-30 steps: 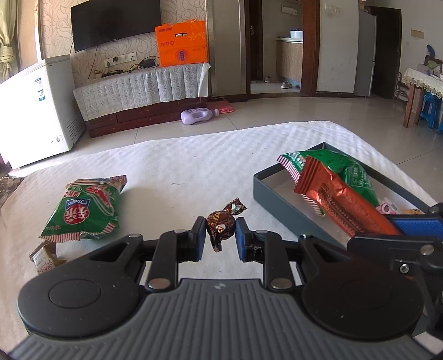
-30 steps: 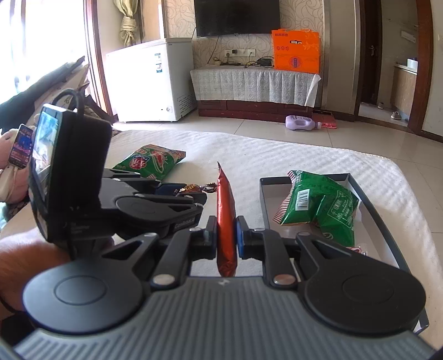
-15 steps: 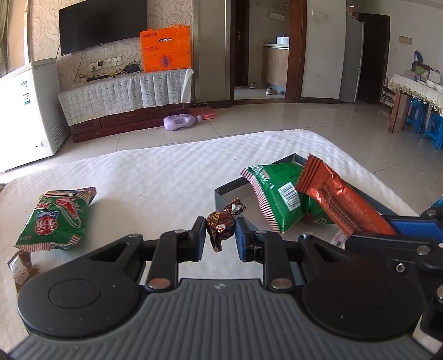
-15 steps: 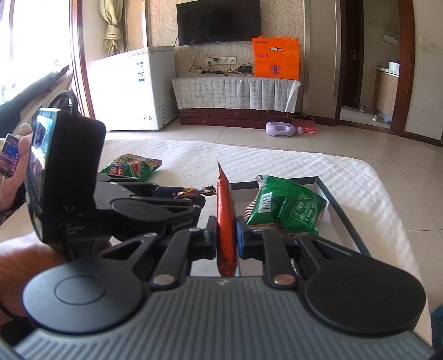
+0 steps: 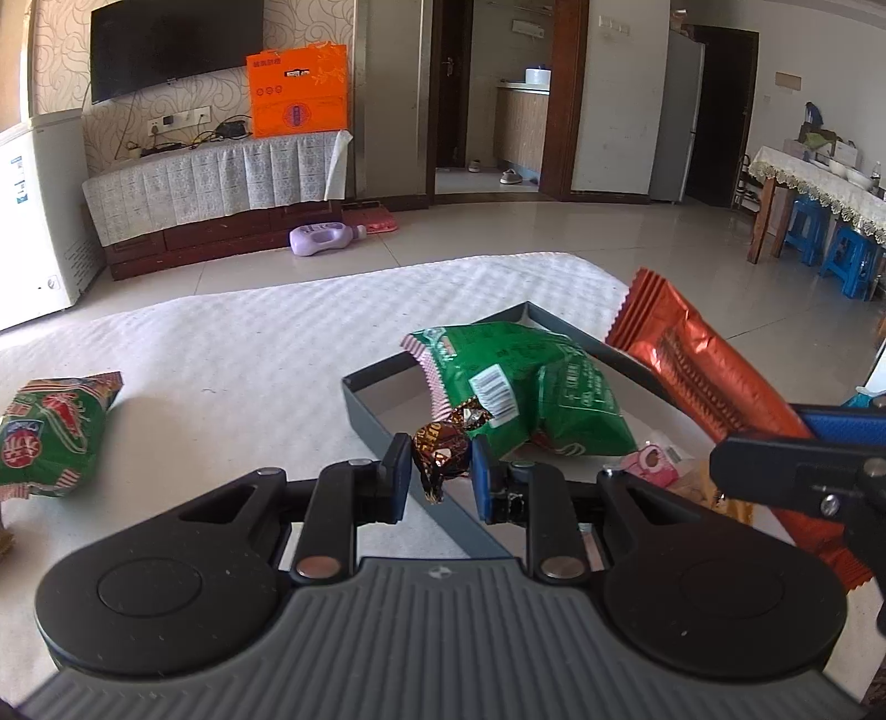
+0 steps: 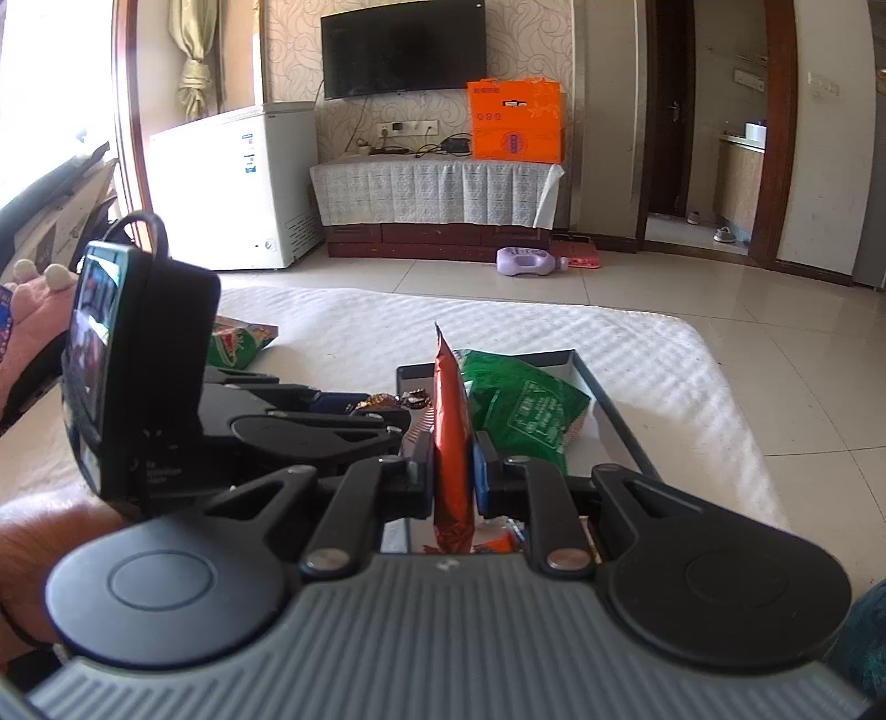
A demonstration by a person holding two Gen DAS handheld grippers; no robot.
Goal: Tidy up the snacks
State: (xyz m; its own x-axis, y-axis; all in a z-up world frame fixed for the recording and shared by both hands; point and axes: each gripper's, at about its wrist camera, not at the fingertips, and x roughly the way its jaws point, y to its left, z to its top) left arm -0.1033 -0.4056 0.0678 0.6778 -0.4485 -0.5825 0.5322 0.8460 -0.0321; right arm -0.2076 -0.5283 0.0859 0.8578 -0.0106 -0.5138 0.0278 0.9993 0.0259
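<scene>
Both views have swung since a second ago: the grey tray (image 5: pixel 387 437) has slid from the right of my left camera's view toward its middle, and the television (image 6: pixel 403 47) has drifted right in the right camera. My left gripper (image 5: pixel 442 471) is clamped on a brown foil candy (image 5: pixel 440 446), held just above the tray's near left wall. My right gripper (image 6: pixel 451 471) is closed tight on an orange wafer bar (image 5: pixel 714 382), held edge-up over the tray's near end.

A green snack bag (image 5: pixel 531 393) lies inside the tray, propped on the far left wall, with a small pink packet (image 5: pixel 648 462) just beside it on the tray floor. A second green bag (image 5: pixel 47 432) lies well apart to the left, on the white quilted tabletop (image 5: pixel 249 354).

Beyond the table is a pale tiled floor (image 5: pixel 498 232) with a lilac bottle (image 5: pixel 324 239) lying on its side near a low cabinet draped in a lace cloth (image 5: pixel 221 177). An orange box (image 5: pixel 299 91) stands on that cabinet below the wall-mounted television, and a white chest freezer (image 6: pixel 238 183) sits to its left. On the far right, blue stools (image 5: pixel 830 249) are tucked under a table with a fringed cloth.
</scene>
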